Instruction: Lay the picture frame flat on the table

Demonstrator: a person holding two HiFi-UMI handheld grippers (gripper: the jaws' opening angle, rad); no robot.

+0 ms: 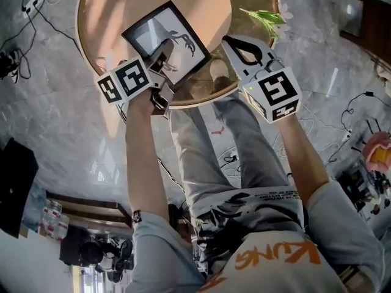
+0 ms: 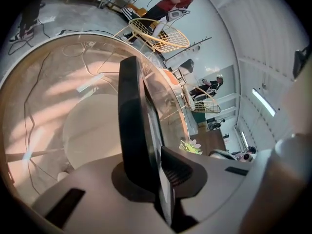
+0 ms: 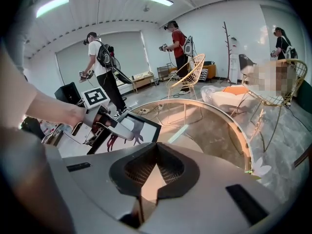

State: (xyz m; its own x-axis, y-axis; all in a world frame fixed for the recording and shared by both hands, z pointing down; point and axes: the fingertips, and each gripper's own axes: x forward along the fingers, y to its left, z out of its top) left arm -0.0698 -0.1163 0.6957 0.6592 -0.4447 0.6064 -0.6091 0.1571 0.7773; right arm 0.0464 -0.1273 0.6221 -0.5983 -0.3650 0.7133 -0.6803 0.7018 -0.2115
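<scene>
The left tool point(image 2: 152, 172) is clamped narrow on the near edge of the frame point(image 2: 130, 111). One pad sits against the glass face and the other against the dark back, so the frame runs straight out from between the jaws. Seen from above, that left tool point(image 1: 165, 49) reaches in from the person's left. The frame point(image 1: 148, 32) sits over the near part of the round tabletop point(image 1: 208, 2), tilted rather than flat as far as I can judge, with its face turned up toward the person. Whether its far edge touches the tabletop I cannot tell. Inside the black frame is a white sheet with a dark, branching figure on it. The right tool point(image 3: 155, 161) has its jaws together with nothing between them. It hovers just to the right of the frame point(image 3: 142, 126), apart from it, over the tabletop's near rim. A green sprig point(image 1: 264, 17) with a pale flower lies at the tabletop's far right edge, well apart from the frame. Beyond the tabletop stand wire chairs point(image 3: 187, 72) and other people holding tools of their own.
</scene>
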